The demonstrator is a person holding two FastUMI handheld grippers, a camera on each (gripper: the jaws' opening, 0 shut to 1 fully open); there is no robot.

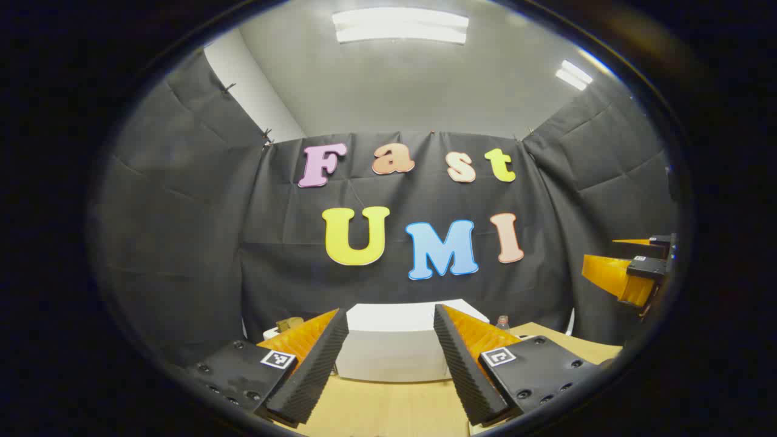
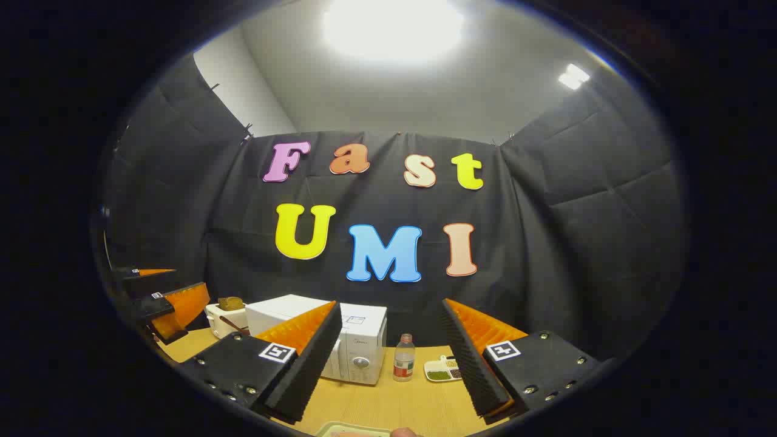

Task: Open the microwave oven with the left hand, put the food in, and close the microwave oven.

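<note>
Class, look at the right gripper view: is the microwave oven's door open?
No, the microwave oven stands on the table with its front flush and closed, beside the small bottle.

The microwave oven [image 2: 349, 343] is a white box with its door shut and a round knob on the right-hand control panel, standing upright on the wooden table against the black cloth. In the left gripper view its white body [image 1: 397, 349] sits straight ahead.

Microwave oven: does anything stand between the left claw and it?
Nothing visible does. In the left gripper view the open left claw points straight at the white microwave oven, with bare wooden table between them.
</note>
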